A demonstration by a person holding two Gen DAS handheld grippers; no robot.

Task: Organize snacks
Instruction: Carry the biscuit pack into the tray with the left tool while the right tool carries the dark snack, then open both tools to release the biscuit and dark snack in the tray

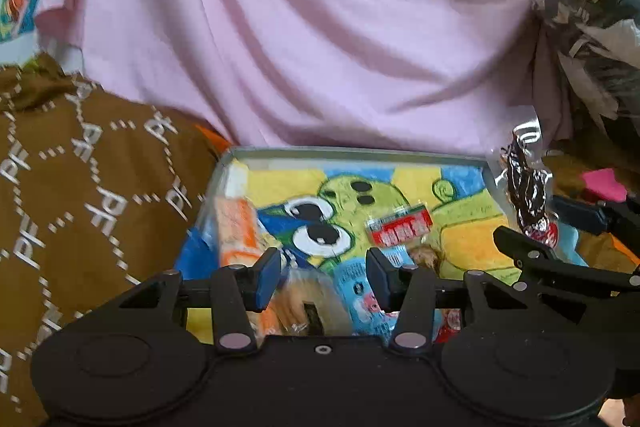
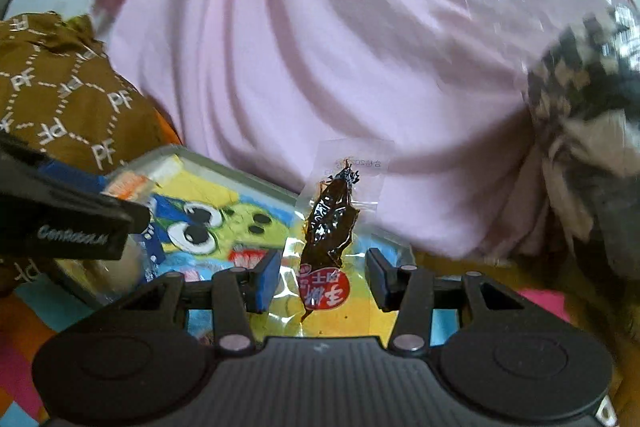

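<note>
**Snack sorting partly done: several packets in the tray, one more on its way**

A large pink cloth (image 1: pixel 304 27) fills the background of both views, with a brown patterned fabric (image 1: pixel 80 187) to its left. In front of them lies a clear tray (image 1: pixel 360 151) with a cartoon-printed bottom, and it already holds several snacks: an orange packet (image 1: pixel 236 227) at its left side, a small red packet (image 1: pixel 400 225) near the middle, and a light-blue packet (image 1: pixel 360 291) closer to the camera. These look sorted, though blur makes it hard to count them.

The right gripper (image 2: pixel 322 279) carries a clear vacuum packet of dark dried meat (image 2: pixel 330 223) with a red label. The packet stands upright between the fingers (image 2: pixel 266 277), just above the tray's right edge; the blue pads appear apart from the film, so whether they pinch it or it is caught lower down cannot be told.

The left gripper (image 1: pixel 324 277) hovers over the tray's near part with its fingers parted and nothing visibly clasped between them.

What seems left is setting the meat packet down in the tray and arranging the packets.
</note>
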